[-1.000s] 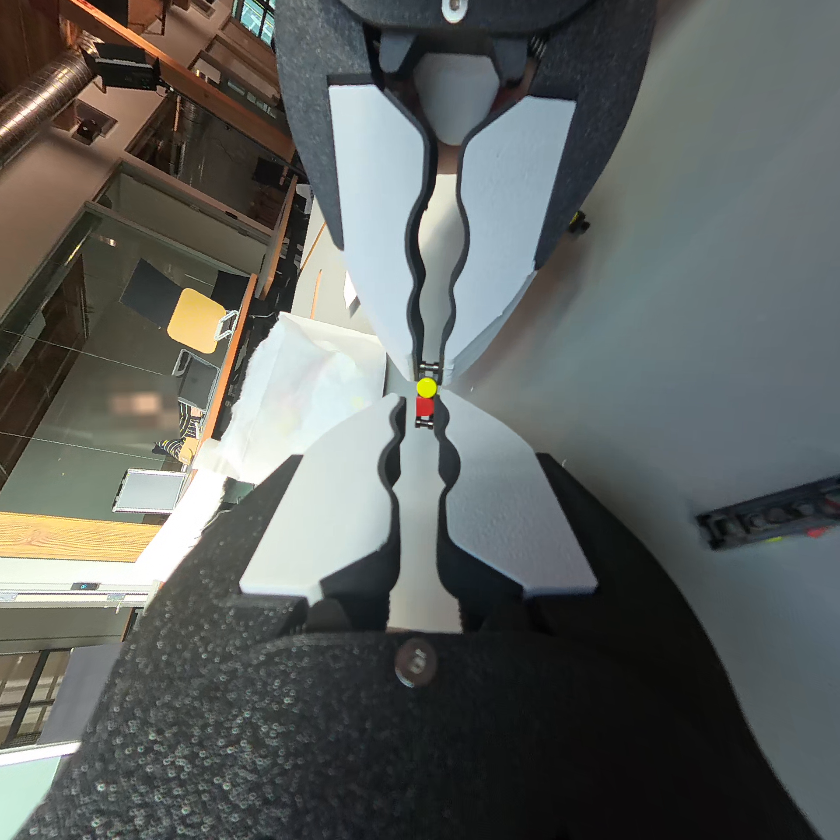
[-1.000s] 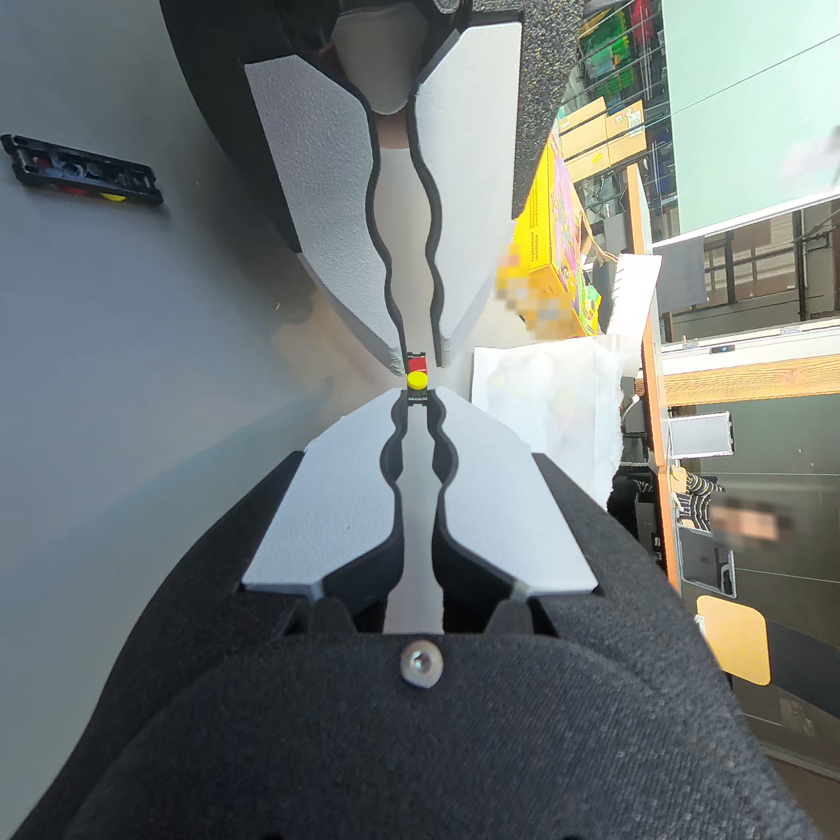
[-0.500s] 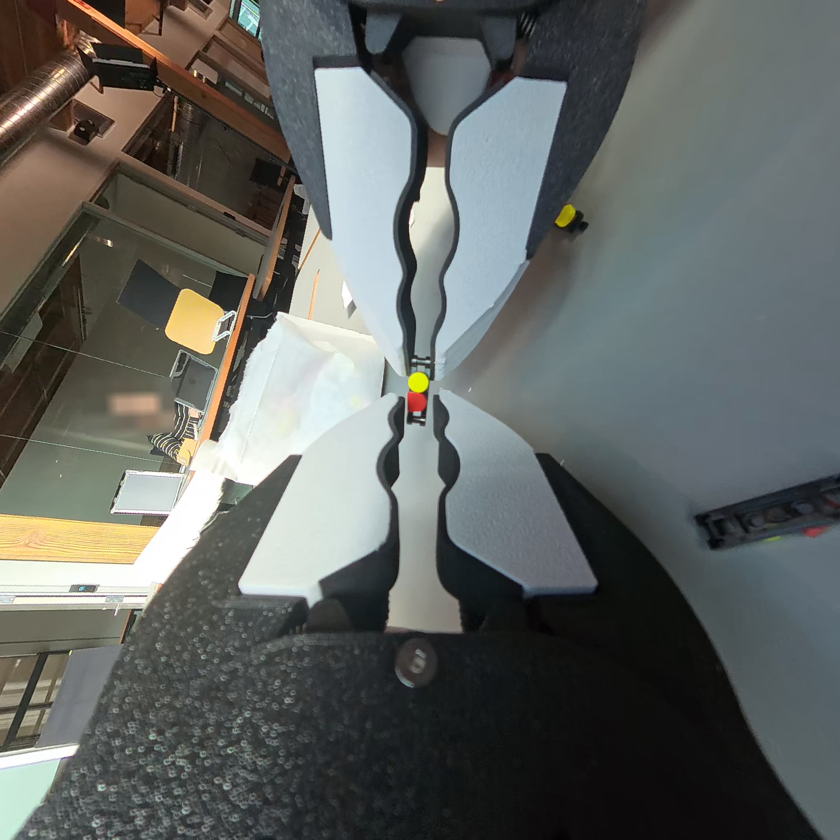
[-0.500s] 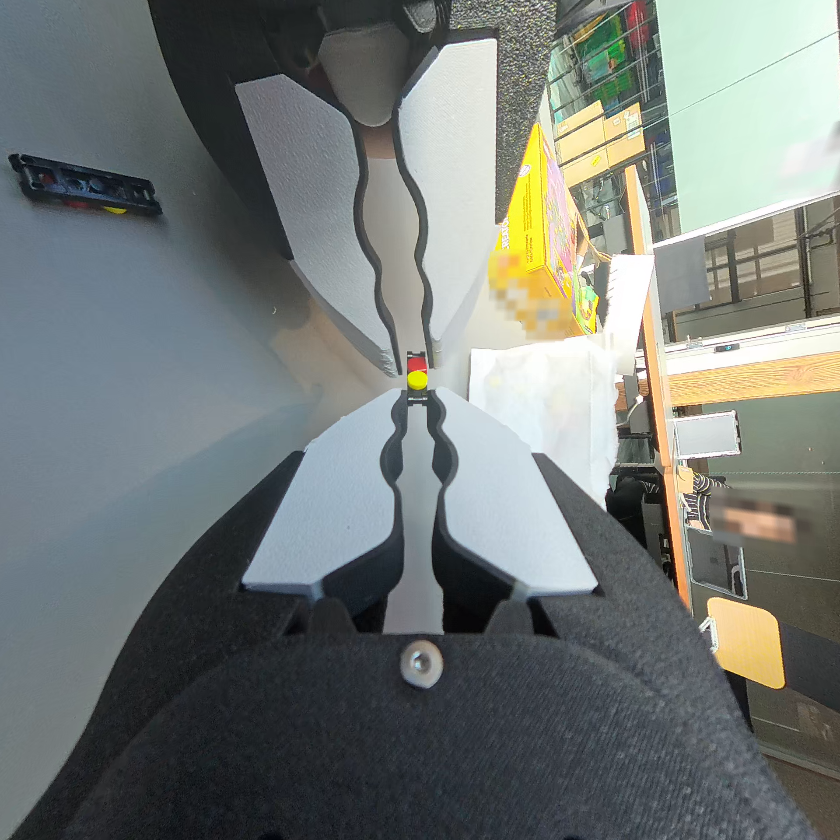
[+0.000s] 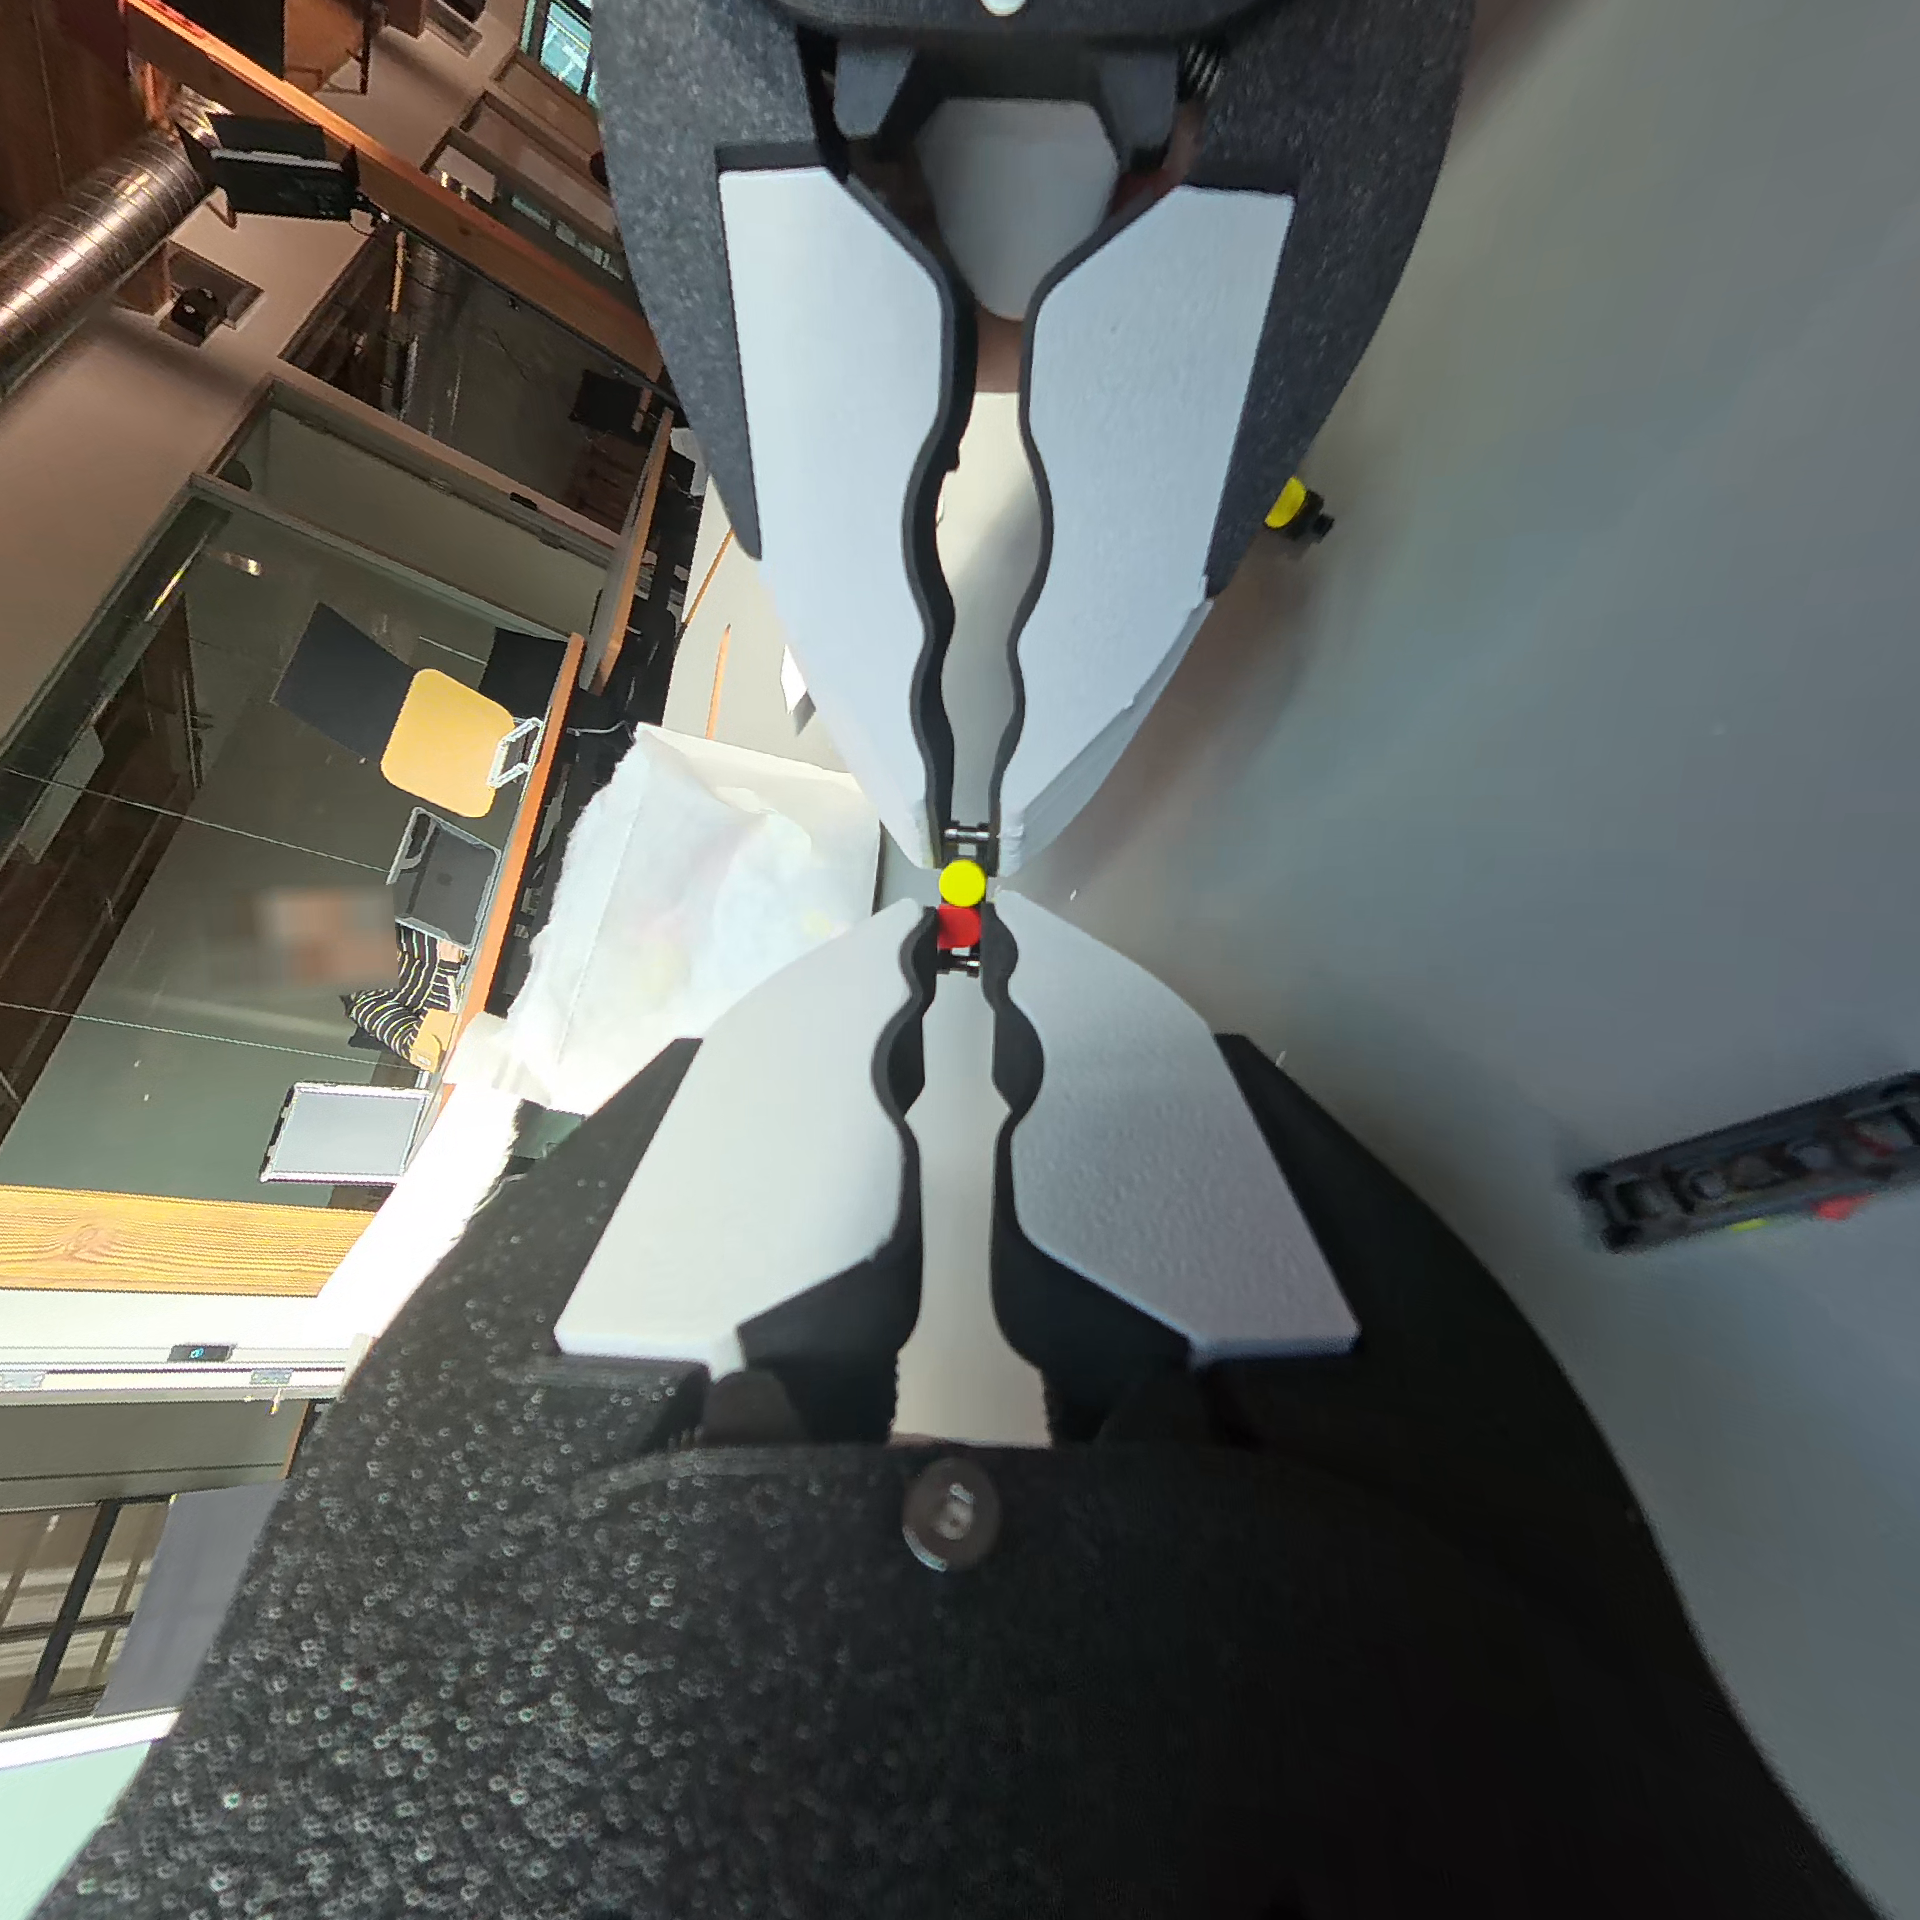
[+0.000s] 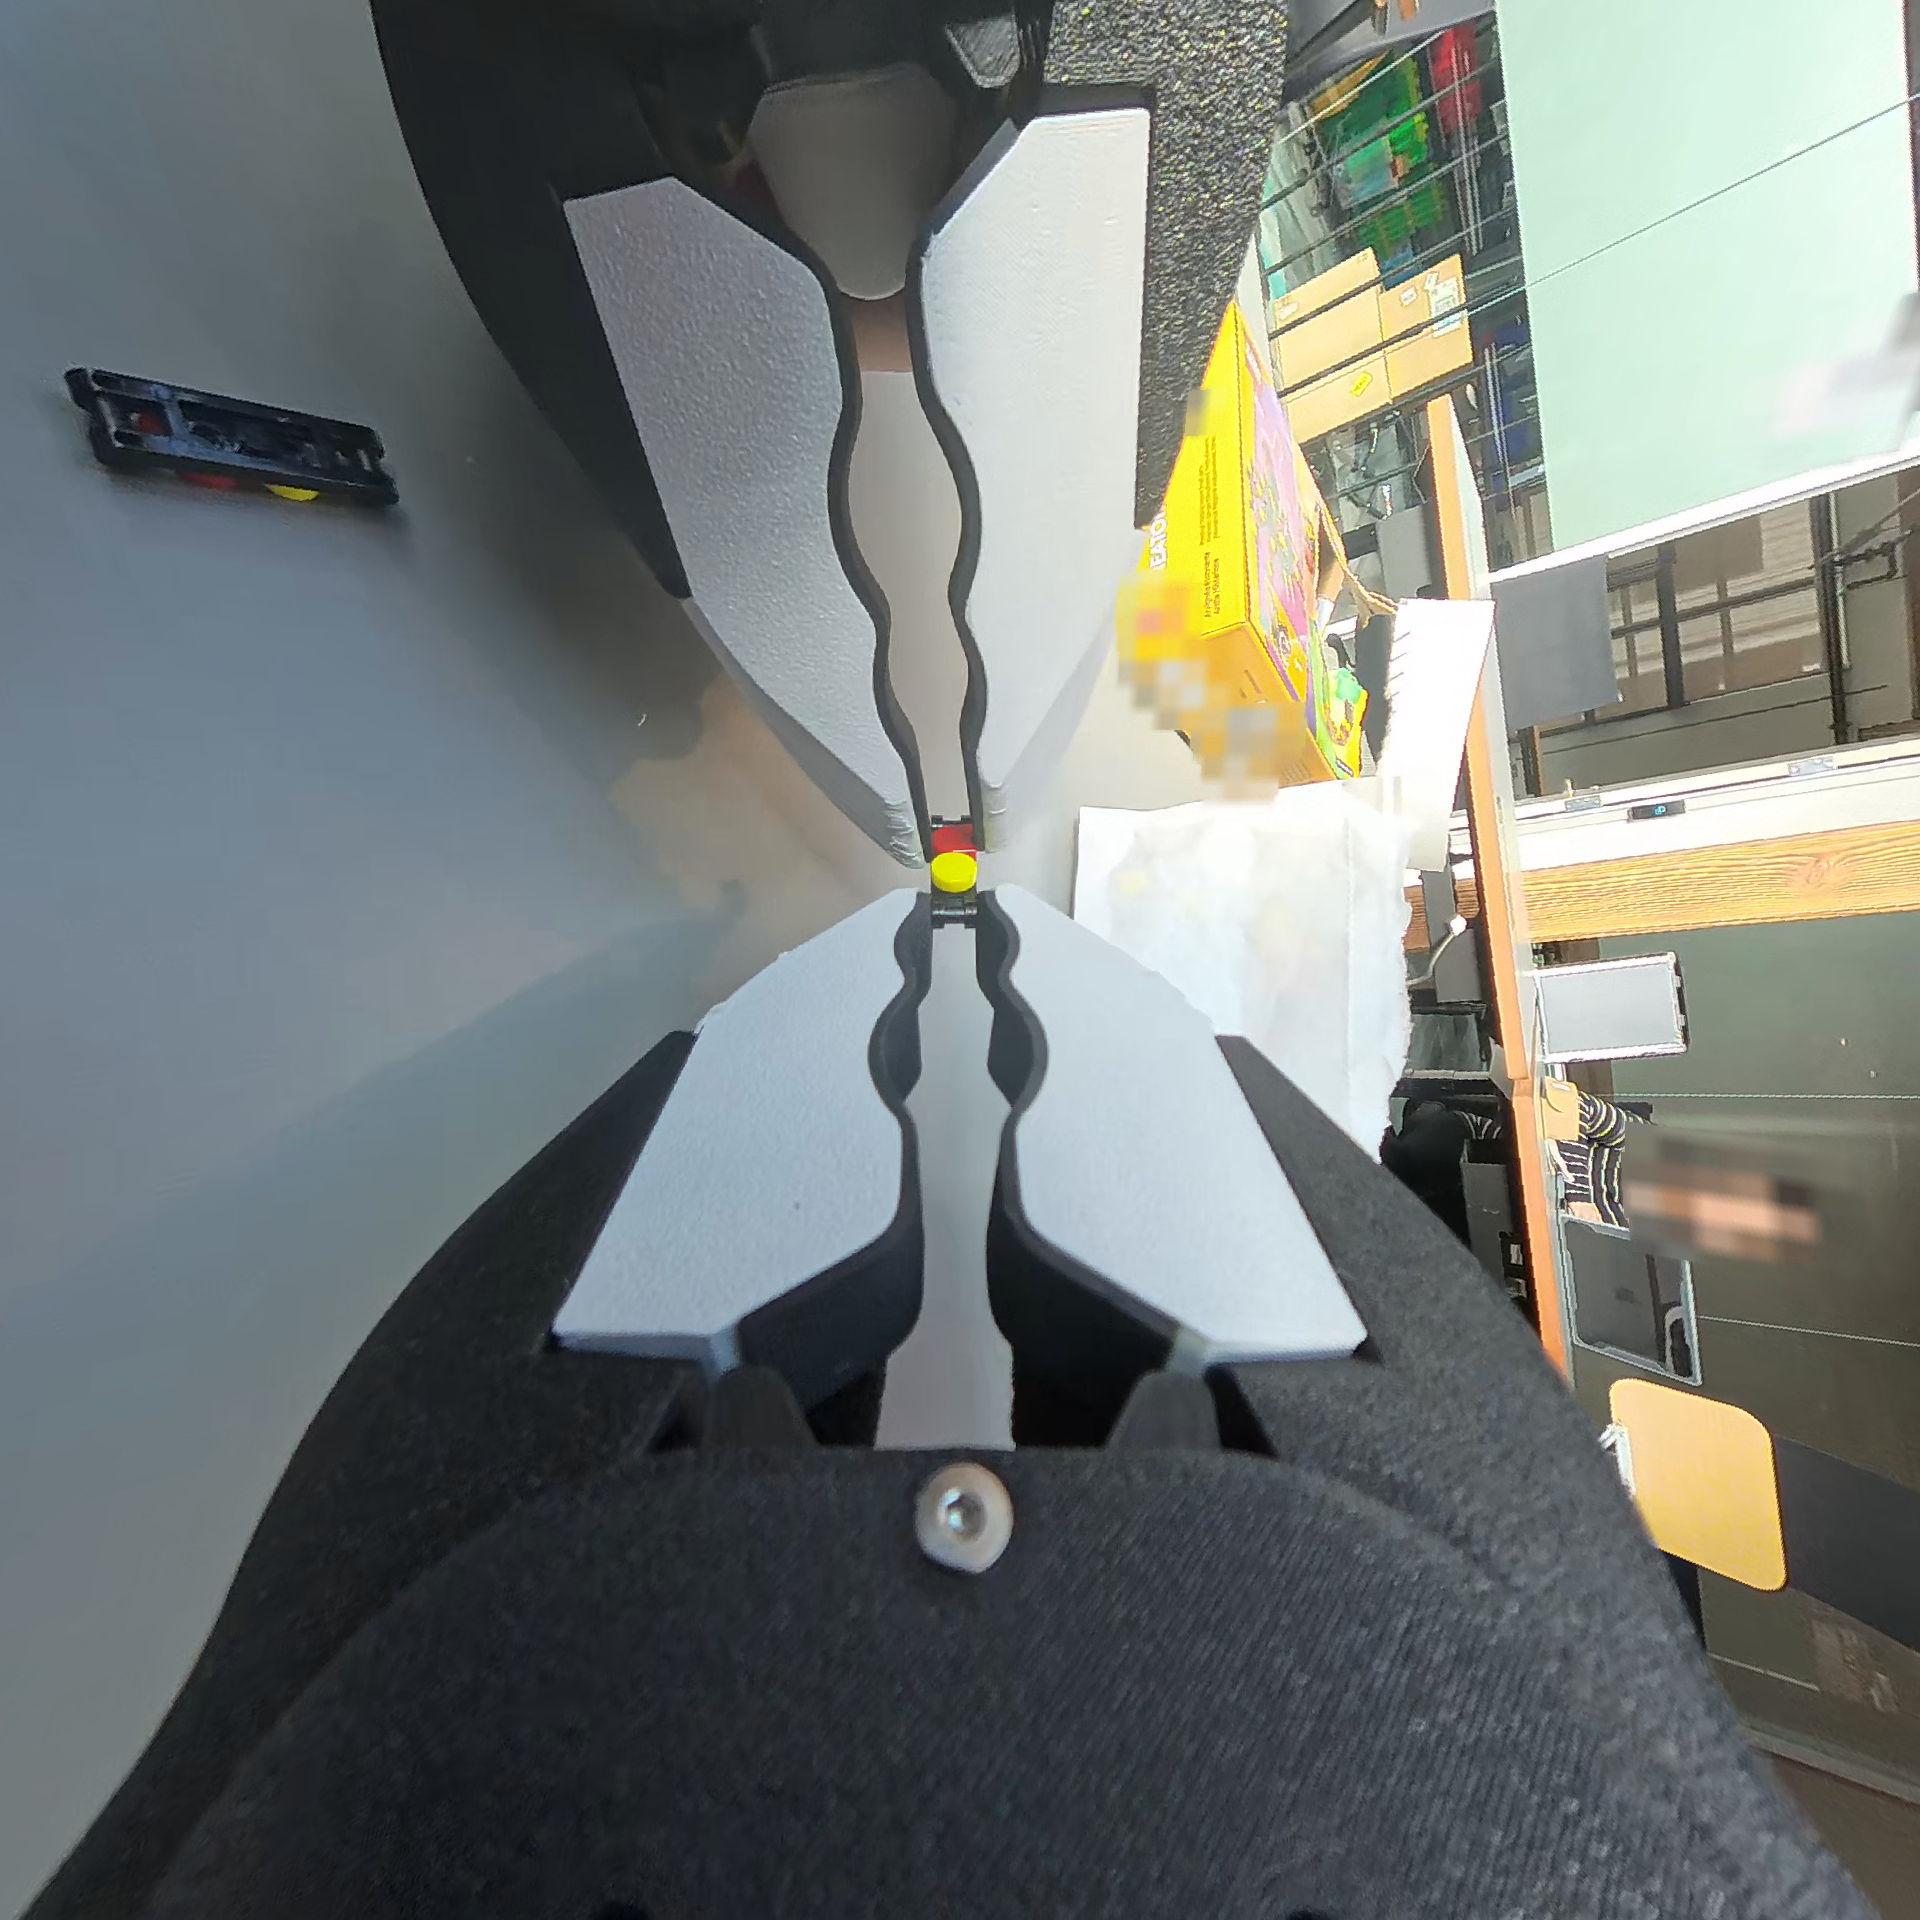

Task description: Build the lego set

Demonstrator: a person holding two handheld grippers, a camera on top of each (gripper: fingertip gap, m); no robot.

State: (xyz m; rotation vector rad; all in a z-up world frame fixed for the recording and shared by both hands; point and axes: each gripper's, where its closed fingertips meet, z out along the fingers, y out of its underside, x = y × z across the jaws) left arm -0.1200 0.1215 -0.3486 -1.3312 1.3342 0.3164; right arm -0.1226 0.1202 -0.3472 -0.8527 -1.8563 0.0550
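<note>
Left wrist view shows us tip to tip: our left gripper [image 5: 958, 940] clenches the red-studded piece [image 5: 957, 928], our right gripper [image 5: 971, 840] clenches the yellow-studded piece [image 5: 961, 881], the two touching above the desk [image 5: 1558, 831]. We judge the build early: a black assembly [image 6: 231, 442] and a loose yellow part [image 5: 1291, 509] wait.

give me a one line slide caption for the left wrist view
Two grippers, left and right, meet tip to tip, pinching a small lego piece above a grey table.
</note>
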